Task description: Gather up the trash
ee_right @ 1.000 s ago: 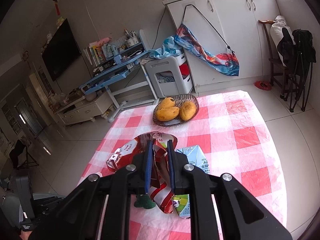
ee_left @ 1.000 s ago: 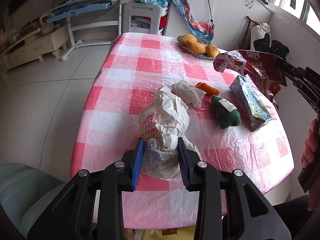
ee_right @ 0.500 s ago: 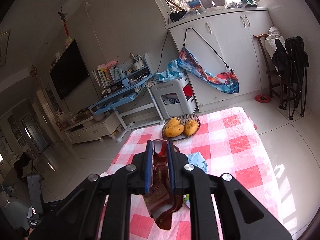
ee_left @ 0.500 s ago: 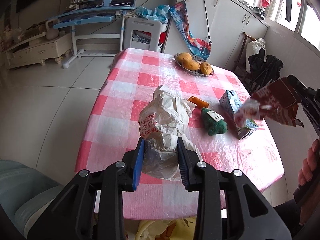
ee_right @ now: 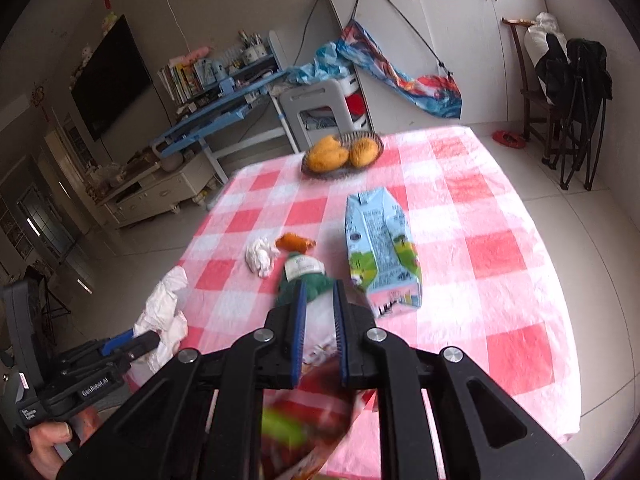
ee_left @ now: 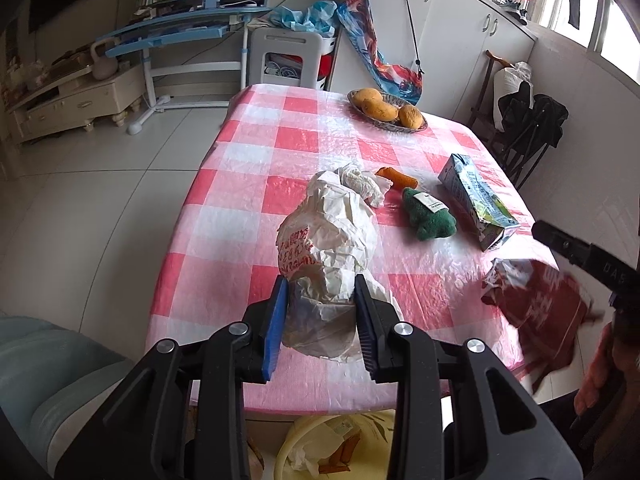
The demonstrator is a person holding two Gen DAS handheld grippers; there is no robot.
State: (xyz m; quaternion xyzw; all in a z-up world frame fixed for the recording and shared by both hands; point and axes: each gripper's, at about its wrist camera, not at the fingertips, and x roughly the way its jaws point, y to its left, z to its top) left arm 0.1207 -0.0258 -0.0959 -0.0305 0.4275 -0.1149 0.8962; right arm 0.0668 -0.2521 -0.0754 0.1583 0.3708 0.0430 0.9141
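L claw [ee_left: 320, 312] clamps white bag [ee_left: 328, 240] over tabletop [ee_left: 248, 200]; R claw [ee_right: 319, 312] opening, red wrapper [ee_left: 540, 304] blurred, w/ no pad contact.

Bare tablecloth [ee_right: 500, 216] beyond milk carton [ee_right: 380, 248].

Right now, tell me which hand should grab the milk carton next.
Right. The right gripper is opening and letting the red snack wrapper go, with the milk carton just ahead of its fingers. The left gripper is shut on the white plastic bag.
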